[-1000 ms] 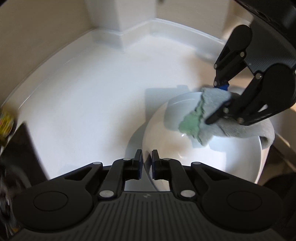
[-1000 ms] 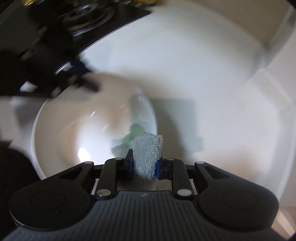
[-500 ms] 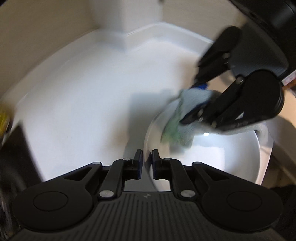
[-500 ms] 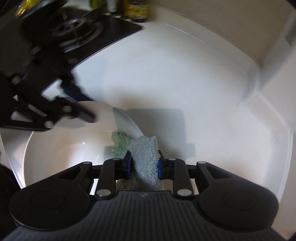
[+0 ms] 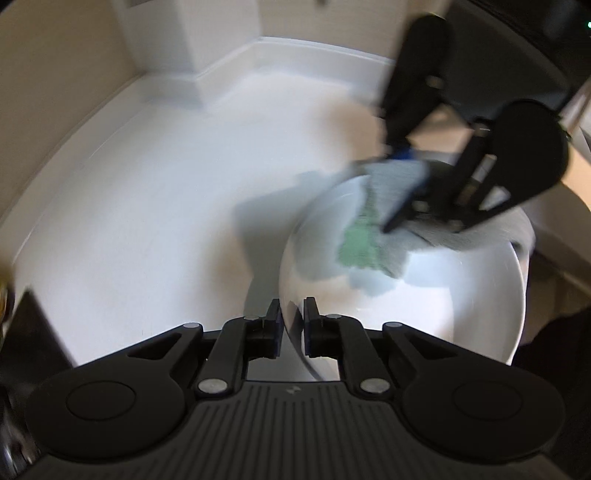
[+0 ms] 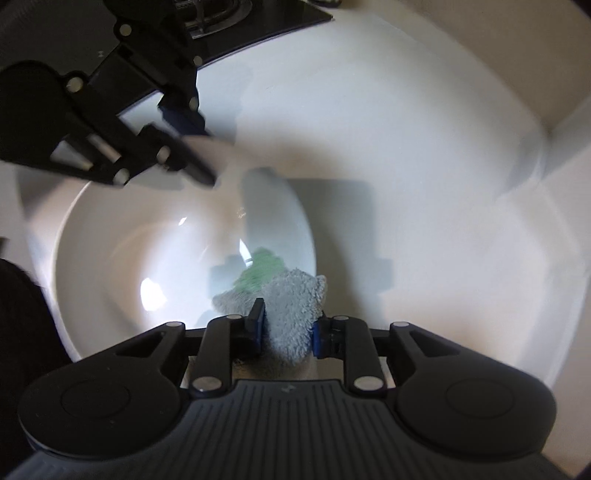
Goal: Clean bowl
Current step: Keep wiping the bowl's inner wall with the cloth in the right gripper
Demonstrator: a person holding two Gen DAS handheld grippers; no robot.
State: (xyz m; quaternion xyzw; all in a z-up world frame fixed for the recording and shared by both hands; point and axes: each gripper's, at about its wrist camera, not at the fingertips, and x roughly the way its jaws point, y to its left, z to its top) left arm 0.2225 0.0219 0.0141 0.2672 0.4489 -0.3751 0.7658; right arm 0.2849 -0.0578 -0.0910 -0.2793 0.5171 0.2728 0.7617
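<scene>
A white bowl sits on the white counter; it also shows in the right wrist view. My left gripper is shut on the bowl's near rim, and shows in the right wrist view at the far rim. My right gripper is shut on a grey and green cloth and presses it against the bowl's inner wall. In the left wrist view the right gripper and the cloth are blurred at the bowl's far side.
The white counter meets beige walls and a raised white backsplash. A black stove top lies behind the bowl in the right wrist view. A dark edge is at the left.
My right gripper has swept the cloth back and forth along the bowl's inner wall. My left gripper has kept its hold on the rim.
</scene>
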